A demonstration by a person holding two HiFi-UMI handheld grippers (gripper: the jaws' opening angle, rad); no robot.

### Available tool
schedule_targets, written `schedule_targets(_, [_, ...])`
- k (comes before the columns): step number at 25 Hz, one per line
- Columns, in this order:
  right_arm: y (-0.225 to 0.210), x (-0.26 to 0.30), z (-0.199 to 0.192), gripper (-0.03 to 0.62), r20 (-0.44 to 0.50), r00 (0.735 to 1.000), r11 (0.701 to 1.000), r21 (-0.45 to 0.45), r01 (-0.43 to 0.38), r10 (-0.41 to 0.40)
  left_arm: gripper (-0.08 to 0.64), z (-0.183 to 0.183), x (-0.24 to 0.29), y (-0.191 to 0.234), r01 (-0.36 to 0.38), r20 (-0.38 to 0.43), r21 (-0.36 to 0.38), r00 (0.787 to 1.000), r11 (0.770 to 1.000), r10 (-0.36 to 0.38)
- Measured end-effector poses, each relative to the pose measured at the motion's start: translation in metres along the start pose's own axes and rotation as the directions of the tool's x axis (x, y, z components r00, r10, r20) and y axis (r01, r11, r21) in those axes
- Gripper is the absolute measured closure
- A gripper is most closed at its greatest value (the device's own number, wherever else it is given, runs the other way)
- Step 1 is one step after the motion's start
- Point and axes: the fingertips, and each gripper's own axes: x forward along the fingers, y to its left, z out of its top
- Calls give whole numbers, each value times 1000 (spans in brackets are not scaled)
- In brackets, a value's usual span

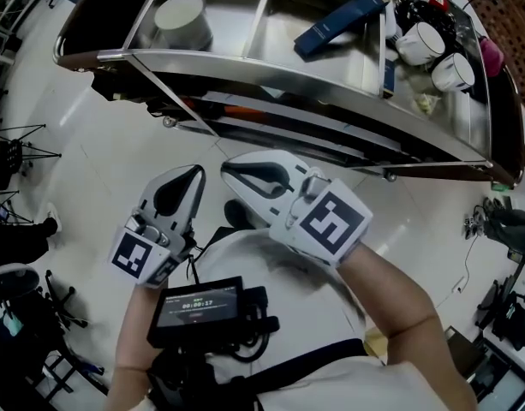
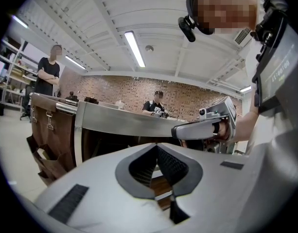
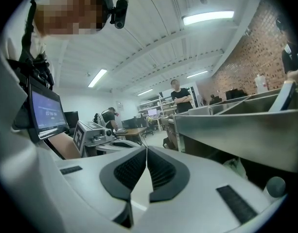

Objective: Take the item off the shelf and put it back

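Item: not yet picked out. Candidates all sit in the steel shelf (image 1: pixel 271 65): a dark blue box (image 1: pixel 339 22) lying aslant in the middle compartment, a white jug (image 1: pixel 182 20) in the left one, and two white cups (image 1: pixel 420 41) on their sides among clutter at the right end.

Grippers: the left gripper (image 1: pixel 194 171) and right gripper (image 1: pixel 229 169) are held close together near the person's chest, well short of the shelf. Both have their jaws together with nothing between them.

Risks, as judged:
- The jaws must open before any reach; arriving closed would shove the box or the jug instead of gripping it.
- The box leans at an angle, so a pinch on a corner could let it swivel or slip.
- The jug is round and glazed and likely slippery.
- The compartment walls could catch a jaw on entry.

Surface: brushed metal trays with raised rims, set above a darker lower tier, standing on a pale glossy floor (image 1: pixel 91 135).

Room: a workshop with a brick wall (image 2: pixel 139 89), ceiling strip lights (image 2: pixel 135 47) and several standing people.
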Motion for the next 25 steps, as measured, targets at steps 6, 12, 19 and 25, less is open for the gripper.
schedule_targets(6, [1, -3, 1, 588, 9, 1000, 1000, -23, 14, -14, 554, 1, 0, -6, 7, 1, 8, 1000, 1000, -7])
schedule_targets(12, [3, -6, 2, 588, 18, 1000, 1000, -23, 16, -15, 554, 3, 0, -10, 15, 3, 16, 1000, 1000, -15])
schedule_targets(19, [1, -8, 3, 588, 24, 1000, 1000, -21, 19, -18, 554, 6, 3, -12, 22, 1, 30, 1000, 999, -22])
schedule_targets(25, [1, -8, 4, 588, 29, 999, 1000, -21, 14, -13, 554, 6, 5, -12, 23, -2, 30, 1000, 999, -23])
